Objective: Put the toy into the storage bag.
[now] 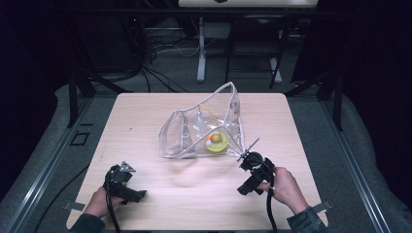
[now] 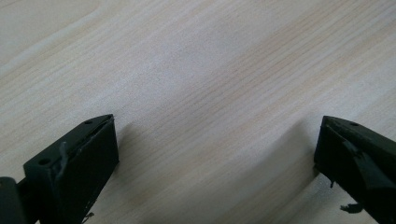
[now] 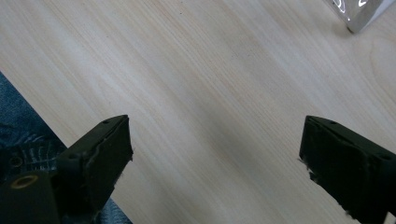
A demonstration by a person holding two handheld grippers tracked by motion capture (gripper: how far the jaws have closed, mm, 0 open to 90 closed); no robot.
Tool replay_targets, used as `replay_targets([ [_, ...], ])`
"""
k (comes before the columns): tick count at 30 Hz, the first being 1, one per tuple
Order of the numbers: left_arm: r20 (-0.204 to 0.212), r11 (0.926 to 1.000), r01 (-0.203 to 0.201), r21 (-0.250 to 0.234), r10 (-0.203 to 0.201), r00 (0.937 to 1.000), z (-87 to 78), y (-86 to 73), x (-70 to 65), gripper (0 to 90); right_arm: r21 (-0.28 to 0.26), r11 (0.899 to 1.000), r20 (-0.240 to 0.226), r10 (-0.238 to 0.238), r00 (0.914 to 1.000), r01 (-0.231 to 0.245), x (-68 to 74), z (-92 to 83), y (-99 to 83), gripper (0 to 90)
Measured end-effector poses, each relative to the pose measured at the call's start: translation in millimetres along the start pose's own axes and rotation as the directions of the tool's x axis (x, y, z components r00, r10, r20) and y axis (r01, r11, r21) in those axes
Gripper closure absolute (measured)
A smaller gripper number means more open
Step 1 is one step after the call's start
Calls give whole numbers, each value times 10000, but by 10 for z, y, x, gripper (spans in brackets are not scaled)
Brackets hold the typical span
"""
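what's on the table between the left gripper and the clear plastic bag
Nothing: in the high view only bare wooden tabletop lies between the left gripper and the clear plastic bag.

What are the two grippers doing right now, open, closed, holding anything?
Left gripper: open, jaws wide apart over bare table, holding nothing.
Right gripper: open, jaws wide apart over bare table, holding nothing; the clear bag lies apart from it.
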State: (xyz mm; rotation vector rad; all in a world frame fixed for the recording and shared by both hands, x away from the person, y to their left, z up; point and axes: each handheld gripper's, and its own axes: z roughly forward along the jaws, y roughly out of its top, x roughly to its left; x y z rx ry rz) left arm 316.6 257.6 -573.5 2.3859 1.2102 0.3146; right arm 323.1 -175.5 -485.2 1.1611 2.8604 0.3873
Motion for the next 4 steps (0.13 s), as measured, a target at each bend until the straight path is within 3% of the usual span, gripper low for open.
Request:
replay_targets([
  [4,-1,10000,1,2,-1,10000,0,0,0,0,83,9996,305,254,9992,-256,-33,78,-30,122],
])
